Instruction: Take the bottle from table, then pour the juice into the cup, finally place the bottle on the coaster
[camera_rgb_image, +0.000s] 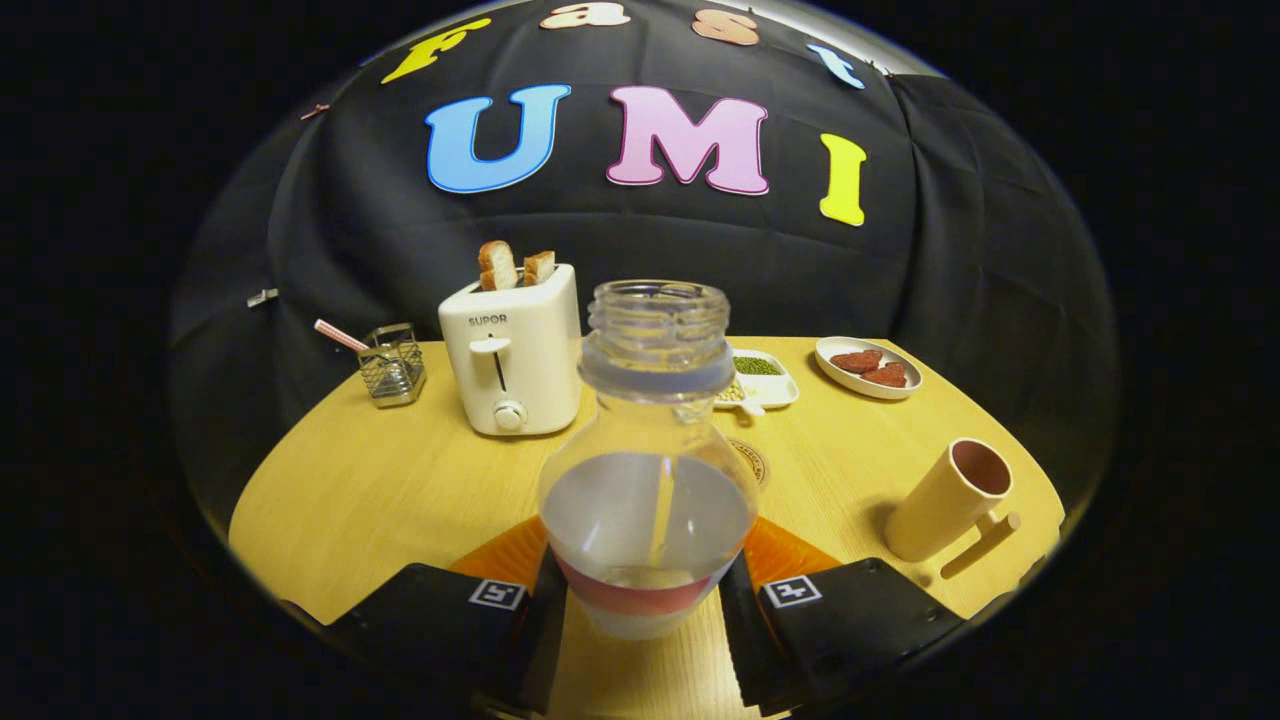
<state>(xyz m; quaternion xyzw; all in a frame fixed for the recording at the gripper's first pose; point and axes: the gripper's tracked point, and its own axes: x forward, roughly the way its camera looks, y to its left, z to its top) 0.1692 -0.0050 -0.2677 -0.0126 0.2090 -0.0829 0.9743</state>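
Note:
A clear bottle (648, 470) with no cap, a red band near its base and pale liquid up to about its middle stands upright between my fingers. My gripper (645, 600) is shut on the bottle, both fingers pressing its lower sides. A tan cup (950, 498) with a handle stands on the round wooden table (380, 480), to the right of the fingers and a little beyond them. Just behind the bottle, a round brown coaster (752, 460) lies flat on the table, mostly hidden by the bottle.
A white toaster (512, 350) with two bread slices stands beyond the bottle to the left. Left of it is a wire basket (392, 366) with a striped stick. A small white tray of beans (760, 380) and an oval plate (868, 368) with reddish pieces lie at the back right.

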